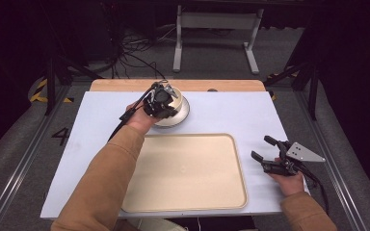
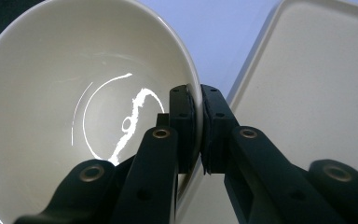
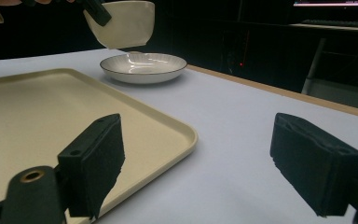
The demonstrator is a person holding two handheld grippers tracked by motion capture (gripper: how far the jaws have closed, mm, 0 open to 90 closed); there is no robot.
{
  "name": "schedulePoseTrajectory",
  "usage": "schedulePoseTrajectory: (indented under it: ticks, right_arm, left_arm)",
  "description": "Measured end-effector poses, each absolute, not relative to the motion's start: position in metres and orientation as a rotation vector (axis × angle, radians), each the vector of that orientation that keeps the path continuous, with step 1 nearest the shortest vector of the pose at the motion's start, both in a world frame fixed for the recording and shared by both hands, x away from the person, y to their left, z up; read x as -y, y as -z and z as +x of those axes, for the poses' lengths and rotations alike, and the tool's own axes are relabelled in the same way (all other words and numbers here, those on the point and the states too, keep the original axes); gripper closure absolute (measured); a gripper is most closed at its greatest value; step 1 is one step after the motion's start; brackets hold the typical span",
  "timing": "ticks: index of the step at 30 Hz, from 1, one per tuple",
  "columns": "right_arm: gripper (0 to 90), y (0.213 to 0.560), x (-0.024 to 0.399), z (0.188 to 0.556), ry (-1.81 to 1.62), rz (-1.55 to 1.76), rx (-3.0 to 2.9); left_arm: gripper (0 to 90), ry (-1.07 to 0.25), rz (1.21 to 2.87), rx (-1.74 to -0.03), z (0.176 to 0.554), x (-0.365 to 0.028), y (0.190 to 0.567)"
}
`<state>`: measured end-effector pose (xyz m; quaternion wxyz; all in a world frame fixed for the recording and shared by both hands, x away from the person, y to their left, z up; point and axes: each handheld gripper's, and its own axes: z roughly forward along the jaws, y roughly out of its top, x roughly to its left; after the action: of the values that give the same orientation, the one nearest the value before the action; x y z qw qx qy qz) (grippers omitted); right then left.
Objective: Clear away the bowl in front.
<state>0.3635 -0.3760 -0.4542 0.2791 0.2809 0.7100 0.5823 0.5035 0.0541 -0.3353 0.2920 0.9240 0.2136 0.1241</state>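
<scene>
The left gripper (image 2: 198,135) is clamped on the rim of the glossy cream ceramic bowl (image 2: 74,116), lifted above the shallow striped plate (image 3: 143,67) near the table's (image 1: 250,115) far edge. The bowl looks stiff, slick and breakable, so the thin rim pinch may slip. The right gripper (image 3: 198,163) rests spread apart by the table's right edge.

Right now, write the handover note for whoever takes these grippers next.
Left gripper: shut on the rim of the cream bowl, one of its fingers inside the wall, one outside.
The bowl is held in the air, tilted, above the striped plate at the far side of the table.
Right gripper: open, holding nothing, low over the table right of the tray.
Done: bowl gripped and off the plate.
Left, as it looks: set the bowl down, probably on the tray; the plate may follow.
</scene>
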Motion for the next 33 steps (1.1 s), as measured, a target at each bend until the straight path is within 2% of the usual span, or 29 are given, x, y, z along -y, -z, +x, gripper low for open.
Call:
schedulePoseTrajectory:
  ticks: [17, 33]
  right_arm:
    - [17.5, 0.454, 0.376, 0.364, -1.562, 0.754, -1.904]
    - [17.5, 0.454, 0.376, 0.364, -1.561, 0.757, -1.902]
  left_arm:
    - [85.4, -0.267, 2.415, -0.446, 0.452, -0.067, 0.314]
    - [85.5, -0.248, 2.449, -0.325, 0.418, -0.068, 0.306]
